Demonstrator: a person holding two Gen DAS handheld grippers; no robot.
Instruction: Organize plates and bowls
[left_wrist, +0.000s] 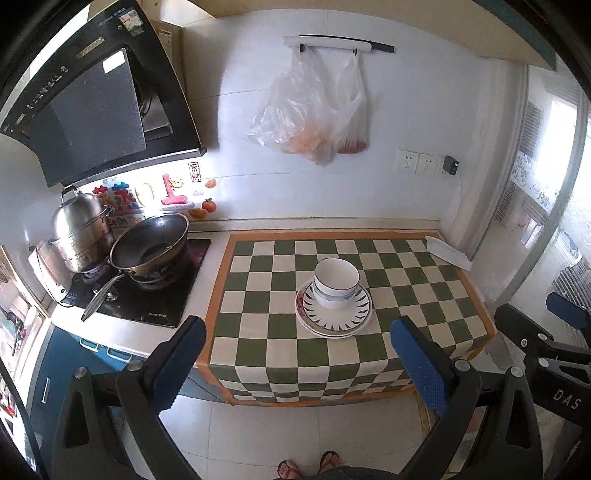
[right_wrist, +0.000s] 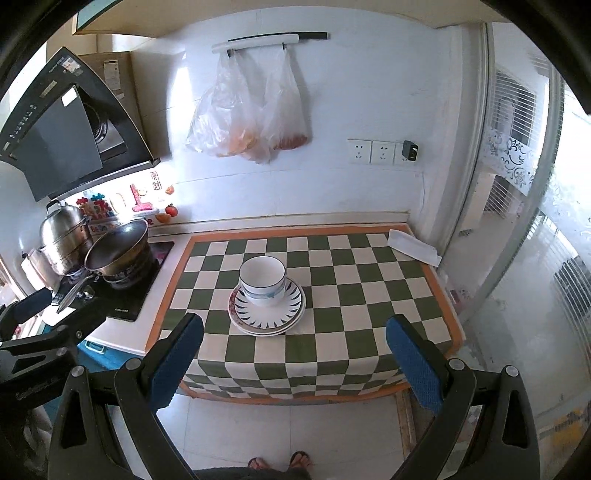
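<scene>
A white bowl (left_wrist: 336, 282) with a dark rim stands on a stack of plates (left_wrist: 332, 319) in the middle of the green-and-white checked table (left_wrist: 266, 343). The top plate has dark ray marks; a flowered plate edge shows beneath. The same bowl (right_wrist: 262, 280) and plates (right_wrist: 266, 320) show in the right wrist view. My left gripper (left_wrist: 297, 363) is open and empty, held back from the table's front edge. My right gripper (right_wrist: 293, 363) is open and empty, also short of the table. The right gripper's side shows at the left wrist view's right edge (left_wrist: 565, 314).
A stove (left_wrist: 140, 291) with a wok (left_wrist: 149, 245) and a steel pot (left_wrist: 83, 230) stands left of the table. Plastic bags (left_wrist: 310, 114) hang on the wall. A folded white paper (left_wrist: 448, 253) lies at the table's far right corner. A glass door (right_wrist: 535, 221) is at right.
</scene>
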